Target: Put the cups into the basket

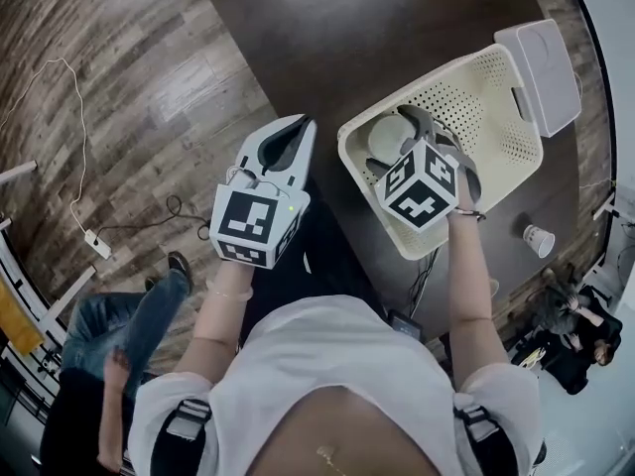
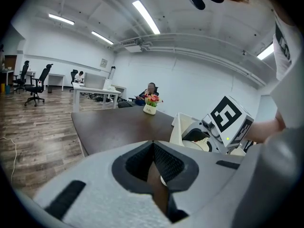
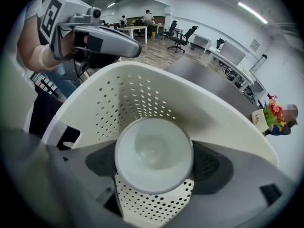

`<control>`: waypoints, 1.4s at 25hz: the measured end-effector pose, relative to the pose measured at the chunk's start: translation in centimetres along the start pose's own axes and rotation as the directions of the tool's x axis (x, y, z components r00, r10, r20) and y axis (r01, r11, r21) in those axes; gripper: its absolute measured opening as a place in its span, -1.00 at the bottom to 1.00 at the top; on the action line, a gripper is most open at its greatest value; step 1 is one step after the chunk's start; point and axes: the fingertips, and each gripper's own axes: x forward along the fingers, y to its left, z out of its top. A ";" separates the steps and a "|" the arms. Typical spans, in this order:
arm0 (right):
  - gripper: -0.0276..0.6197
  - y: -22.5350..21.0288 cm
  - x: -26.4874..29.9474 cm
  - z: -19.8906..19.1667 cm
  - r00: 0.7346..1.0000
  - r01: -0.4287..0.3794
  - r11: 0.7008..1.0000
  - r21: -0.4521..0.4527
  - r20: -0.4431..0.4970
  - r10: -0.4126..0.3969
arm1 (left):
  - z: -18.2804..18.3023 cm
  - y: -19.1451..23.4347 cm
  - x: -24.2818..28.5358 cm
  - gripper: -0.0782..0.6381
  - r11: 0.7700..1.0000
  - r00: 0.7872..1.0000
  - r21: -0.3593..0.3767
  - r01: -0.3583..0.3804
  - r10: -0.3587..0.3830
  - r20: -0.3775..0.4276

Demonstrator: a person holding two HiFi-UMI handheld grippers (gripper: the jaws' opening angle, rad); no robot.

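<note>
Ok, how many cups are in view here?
2. One cup sits in the right gripper, inside the basket; another cup is on the table beside the basket. More may be hidden under the gripper.

Left gripper (image 1: 300, 127) was held out ahead of the torso, jaws pointing forward and closed tip to tip with nothing between them; its marker cube (image 1: 258, 224) faced up. Left forearm (image 1: 223, 305) was bare, bent at the elbow and close to the body. Right gripper (image 1: 400, 139) was reached further forward and to the right, well apart from the left, jaws clamped on either side of a cup (image 3: 153, 155). Right forearm (image 1: 468, 276) was bare and nearly straight.
</note>
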 end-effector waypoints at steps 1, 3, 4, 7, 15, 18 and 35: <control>0.44 0.2 0.1 0.1 1.000 -0.005 1.000 0.001 -0.001 0.005 | -0.2 0.1 0.0 -0.75 1.000 1.000 -0.006 0.000 0.000 -0.004; 0.44 0.4 0.3 0.2 1.000 -0.014 1.000 0.005 0.001 0.014 | -0.4 0.3 -0.1 -0.75 1.000 1.000 -0.015 -0.002 0.001 -0.010; 0.44 0.5 0.4 0.3 1.000 -0.017 1.000 0.010 0.006 0.017 | -0.5 0.3 -0.1 -0.75 1.000 1.000 -0.017 -0.002 0.002 -0.013; 0.44 0.4 0.5 0.2 1.000 -0.025 0.999 0.021 0.017 0.025 | -0.8 0.3 0.1 -0.75 1.000 1.000 -0.020 -0.006 0.005 -0.017; 0.44 0.5 0.5 0.3 0.999 -0.022 1.000 0.010 0.027 0.022 | -1.1 -0.2 0.0 -0.75 1.000 1.000 -0.031 -0.002 0.001 -0.020; 0.44 0.7 0.5 0.4 0.999 -0.041 0.999 0.001 0.029 0.041 | -0.9 -0.1 -0.1 -0.75 1.000 1.000 -0.030 -0.005 0.005 -0.017; 0.44 -1.4 -7.3 -0.1 0.964 0.106 0.968 0.228 0.216 -0.157 | 3.3 -3.2 -0.2 -0.75 0.996 0.997 0.069 0.052 -0.055 0.054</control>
